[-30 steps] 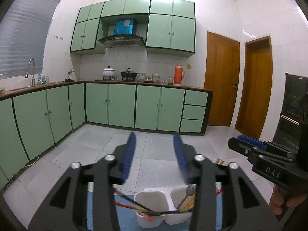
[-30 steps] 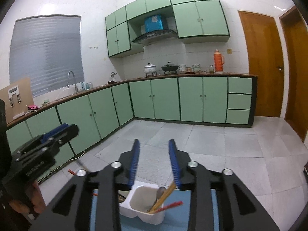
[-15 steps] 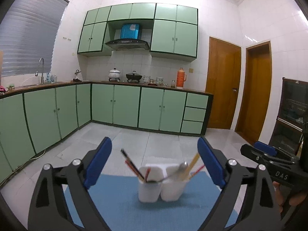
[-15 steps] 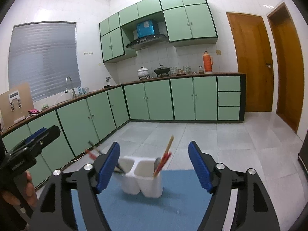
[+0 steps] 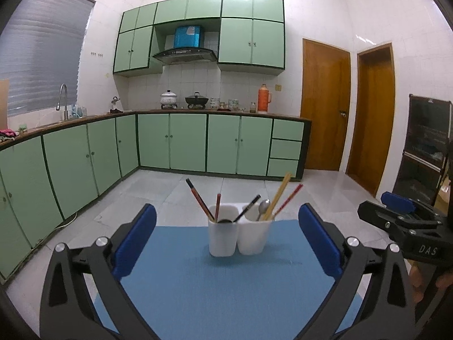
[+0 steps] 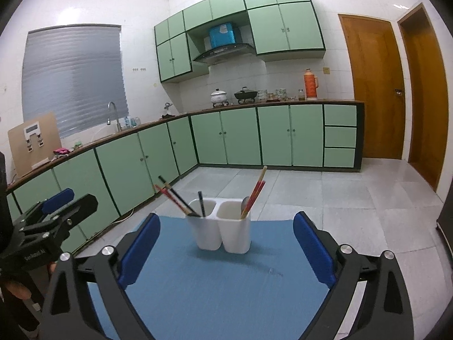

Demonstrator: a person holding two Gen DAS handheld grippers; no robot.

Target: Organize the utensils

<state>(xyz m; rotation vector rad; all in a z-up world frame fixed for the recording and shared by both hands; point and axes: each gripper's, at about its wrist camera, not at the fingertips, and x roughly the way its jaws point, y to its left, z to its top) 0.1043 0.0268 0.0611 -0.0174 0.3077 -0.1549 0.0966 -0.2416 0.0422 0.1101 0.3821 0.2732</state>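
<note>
Two readable marks, both on the handheld grippers.

In the left wrist view, the white letters "DAS" stand on the black body of the right gripper [image 5: 402, 212] at the right edge. In the right wrist view, a line of small white print runs along the black body of the left gripper [image 6: 56, 206] at the left edge; it is too blurred to read with certainty. Nothing else in the kitchen is legible.

Green base cabinets [image 5: 187, 141] line two walls under dark countertop. Orange thermos [image 5: 263, 98], white pot [image 5: 169, 97], black wok [image 5: 196, 99] on counter. Range hood [image 5: 185, 53] above wok. Faucet [image 6: 113, 113] under window blind [image 6: 73, 76]. Two wooden doors [image 5: 325, 107] right.
</note>
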